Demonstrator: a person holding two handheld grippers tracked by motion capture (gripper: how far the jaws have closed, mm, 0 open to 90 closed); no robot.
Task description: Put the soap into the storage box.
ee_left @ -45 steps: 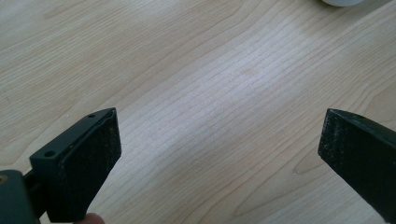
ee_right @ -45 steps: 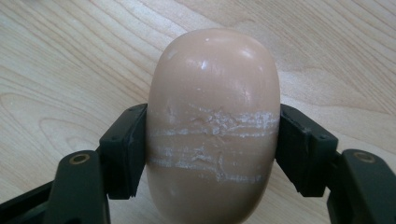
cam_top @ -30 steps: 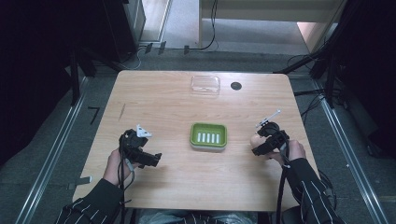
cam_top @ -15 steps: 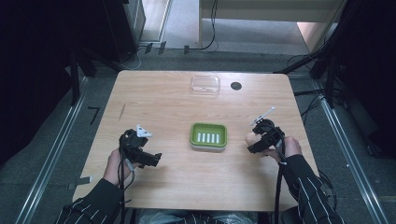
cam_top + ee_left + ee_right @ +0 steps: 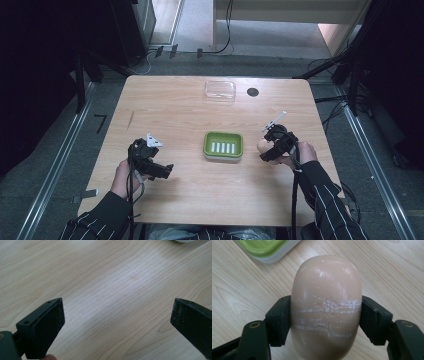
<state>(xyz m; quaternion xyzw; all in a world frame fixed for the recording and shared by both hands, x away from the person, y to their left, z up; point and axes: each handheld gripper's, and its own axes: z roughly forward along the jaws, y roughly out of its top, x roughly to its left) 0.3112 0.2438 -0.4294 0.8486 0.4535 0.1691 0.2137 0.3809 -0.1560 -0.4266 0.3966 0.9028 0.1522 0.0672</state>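
Left gripper [image 5: 167,171]: sitting nearest the person's edge of the table [image 5: 165,115], gripped by the left hand [image 5: 125,177]; its jaws are standing wide apart over bare wood with nothing lying between them, as the left gripper view is showing.

Right gripper [image 5: 263,150]: being held by the right hand [image 5: 300,152] at the right side of the table, its jaws clamping a bar of soap [image 5: 325,307] from both sides.

Bar of soap: peach-coloured and rounded, sticking out beyond the pads, with white scuffed lines running across its face where the pads are pressing; in the high view it is showing as a pale lump [image 5: 262,145] just right of the dish.

Soap dish [image 5: 223,145]: green with a white base and pale slots in its floor, sitting at the middle of the table, near the soap but apart from it.

Clear plastic lid [image 5: 219,91]: lying toward the far edge.

Black round spot [image 5: 252,92]: sitting just right of the lid.
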